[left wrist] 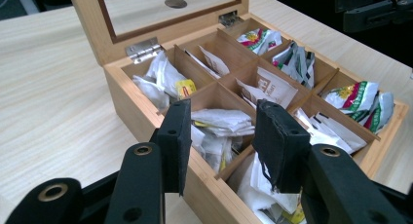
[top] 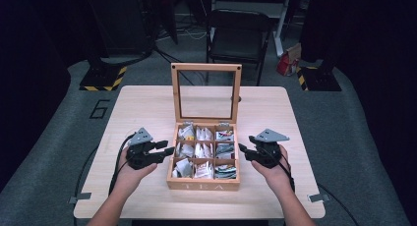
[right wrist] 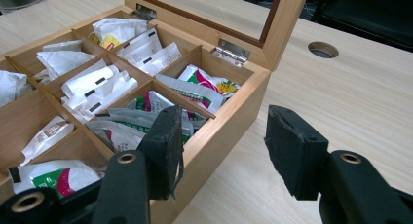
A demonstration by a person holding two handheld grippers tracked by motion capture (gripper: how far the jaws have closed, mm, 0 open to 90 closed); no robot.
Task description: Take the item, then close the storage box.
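We record: tea box (top: 203, 183) of smooth pale wood, metal hinges (left wrist: 141, 49); paper sachets (right wrist: 95, 86); matt wood-grain tabletop (top: 142, 103); fingers (left wrist: 280, 146) with rough black padding.

A lab or studio — dark curtains (top: 29, 64), hazard-striped stand bases (top: 104, 78).

Overhead light falls evenly on the pale wooden table (top: 147, 113) in the high view, while the surrounding room sinks into near-black. That picture is soft and low in detail. Both gripper views are brighter, sharp nearby, slightly blurred toward their far edges.
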